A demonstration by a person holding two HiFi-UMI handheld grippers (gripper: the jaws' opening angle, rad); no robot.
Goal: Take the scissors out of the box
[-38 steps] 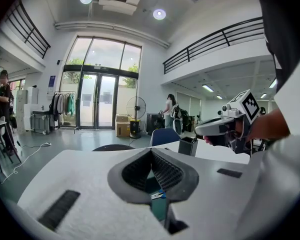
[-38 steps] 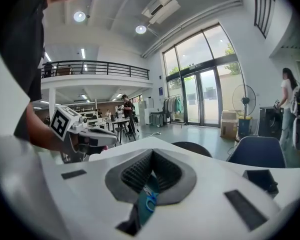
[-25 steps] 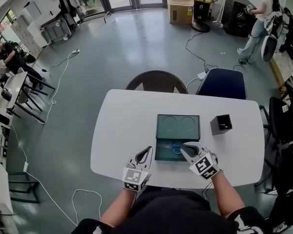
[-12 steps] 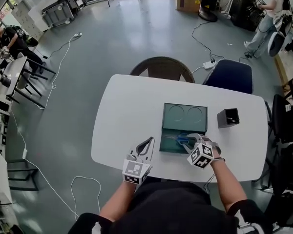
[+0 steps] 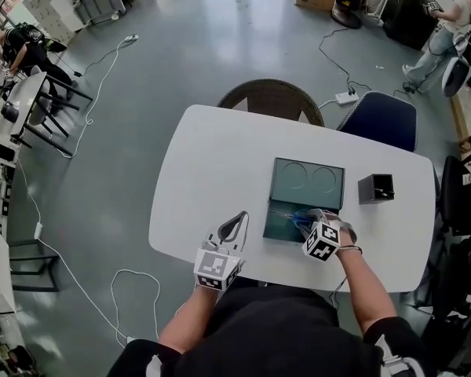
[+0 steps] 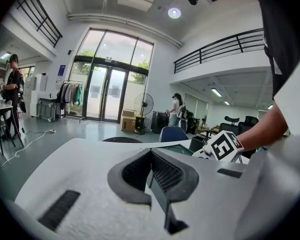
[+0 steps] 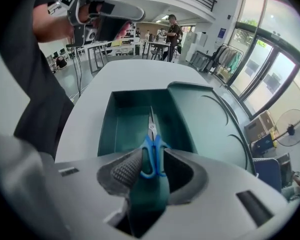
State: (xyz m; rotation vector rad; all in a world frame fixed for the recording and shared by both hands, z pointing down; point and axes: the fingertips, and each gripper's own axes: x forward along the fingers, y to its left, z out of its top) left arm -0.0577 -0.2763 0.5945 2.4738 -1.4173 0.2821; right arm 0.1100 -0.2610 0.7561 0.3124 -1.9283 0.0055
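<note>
- The white, smooth table (image 5: 212, 171) with rounded corners carries everything here.
- The left gripper (image 5: 234, 226) hovers at the table's near edge, well apart from the box. Its two grey jaws, with ribbed dark pads, are pressed together at the tips with nothing between them. Its cube with black-and-white square markers sits nearest the person.
- The dark green rectangular box (image 5: 276, 226) lies open just right of the table's middle. Its hinged lid (image 5: 308, 181) is folded flat onto the table on the far side, and the lid's inner face shows two moulded circles side by side.
- The near half of the box is a shallow tray with smooth, slightly glossy walls. It holds one thing, the small scissors with blue plastic loop handles and slim silver blades (image 7: 151, 154).
- The scissors are inside the tray. The handles are at its near wall and the closed blades point away along the tray floor. Whether they touch the floor cannot be told.
- The right gripper (image 5: 308, 221) reaches over the tray's near right corner, and its textured pads pinch the blue handles from both sides.
- A small black square open-topped holder (image 5: 375, 188) stands upright to the right of the lid, apart from it. What it holds is too small to make out.
</note>
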